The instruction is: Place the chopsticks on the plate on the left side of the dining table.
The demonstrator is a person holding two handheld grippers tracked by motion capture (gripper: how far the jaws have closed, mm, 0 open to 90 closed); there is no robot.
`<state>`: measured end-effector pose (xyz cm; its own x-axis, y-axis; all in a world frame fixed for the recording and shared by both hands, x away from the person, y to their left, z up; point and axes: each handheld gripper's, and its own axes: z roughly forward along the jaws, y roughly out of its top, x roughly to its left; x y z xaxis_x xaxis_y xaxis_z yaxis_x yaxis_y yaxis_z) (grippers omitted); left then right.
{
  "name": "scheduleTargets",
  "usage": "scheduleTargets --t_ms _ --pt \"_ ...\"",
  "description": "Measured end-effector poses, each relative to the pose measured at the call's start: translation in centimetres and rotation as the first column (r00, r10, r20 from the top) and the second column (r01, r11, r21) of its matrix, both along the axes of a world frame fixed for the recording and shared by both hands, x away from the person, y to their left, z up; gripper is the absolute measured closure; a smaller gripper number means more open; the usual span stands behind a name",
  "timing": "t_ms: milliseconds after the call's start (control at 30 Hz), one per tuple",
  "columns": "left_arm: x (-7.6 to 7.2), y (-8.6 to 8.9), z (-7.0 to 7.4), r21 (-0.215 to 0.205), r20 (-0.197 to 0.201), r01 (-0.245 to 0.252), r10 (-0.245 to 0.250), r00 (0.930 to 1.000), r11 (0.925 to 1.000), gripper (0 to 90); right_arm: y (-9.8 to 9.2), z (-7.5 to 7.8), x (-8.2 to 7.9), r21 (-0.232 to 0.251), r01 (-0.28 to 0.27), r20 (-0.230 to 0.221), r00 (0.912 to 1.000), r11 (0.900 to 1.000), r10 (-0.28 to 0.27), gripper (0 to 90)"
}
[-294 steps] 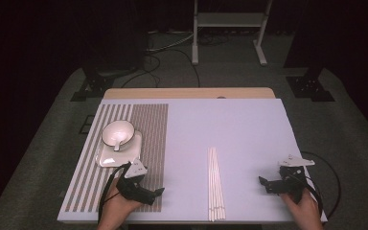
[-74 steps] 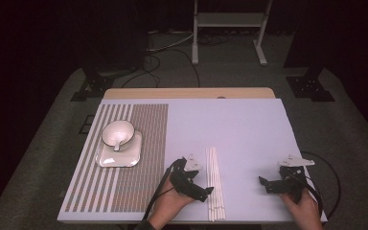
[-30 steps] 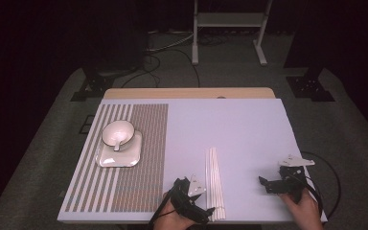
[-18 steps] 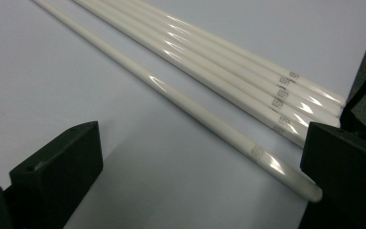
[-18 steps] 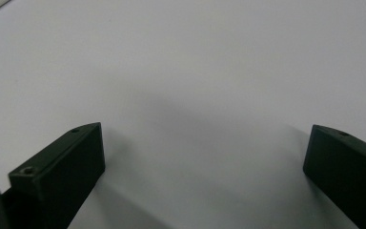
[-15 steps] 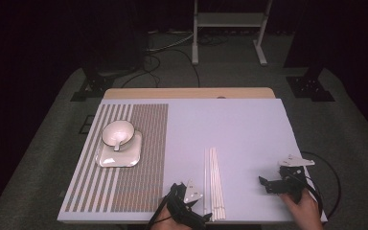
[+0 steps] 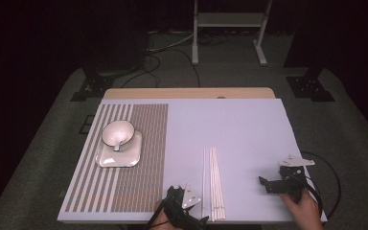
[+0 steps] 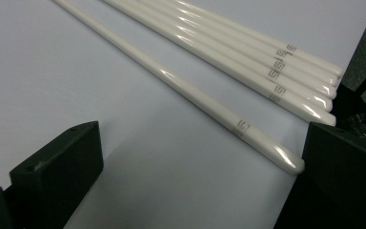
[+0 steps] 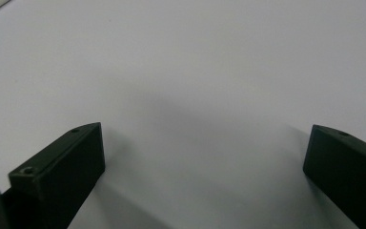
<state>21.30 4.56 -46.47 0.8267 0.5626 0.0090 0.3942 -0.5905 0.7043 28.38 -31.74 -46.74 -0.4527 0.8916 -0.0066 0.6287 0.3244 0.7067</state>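
Reaching for the lone chopstick [image 8: 205, 98] at the tabletop's [image 7: 249, 124] near edge: our left hand-held gripper [image 8: 195, 157] is spread wide around its butt end, right one [image 9: 205, 157] open and idle. Looks glossy, stiff, light, probably slippery, so pinch near the printed mark. Bowl [image 7: 117, 132] holds a spoon [image 7: 117, 142].

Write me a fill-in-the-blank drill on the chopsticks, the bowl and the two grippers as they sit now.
1. The left gripper has its fingers apart, with one white chopstick lying ____ from the bunch of four.
2. The bowl sits on a square ____ on the striped mat.
3. The right gripper rests on the table, its fingers ____ and holding nothing.

Missing words: apart; plate; open
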Motion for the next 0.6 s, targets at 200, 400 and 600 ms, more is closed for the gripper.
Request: scheduleTargets --t_ms 200,400,600 --pt "0.2 0.6 0.0 -0.003 -0.006 -0.02 0.02 0.9998 0.9998 0.0 0.0 0.0 0.0 0.0 0.0 0.0 1.0 1.0 0.0 0.0" --pt "0.4 1.4 0.1 0.005 -0.006 -0.032 0.032 0.9995 0.9995 0.0 0.0 0.0 0.0 0.0 0.0 0.0 1.0 1.0 0.0 0.0" --pt "0.5 2.3 0.1 0.01 -0.002 -0.047 0.047 0.9989 0.9988 0.7 0.0 0.0 0.0 -0.001 0.0 0.0 1.0 1.0 0.0 0.0"
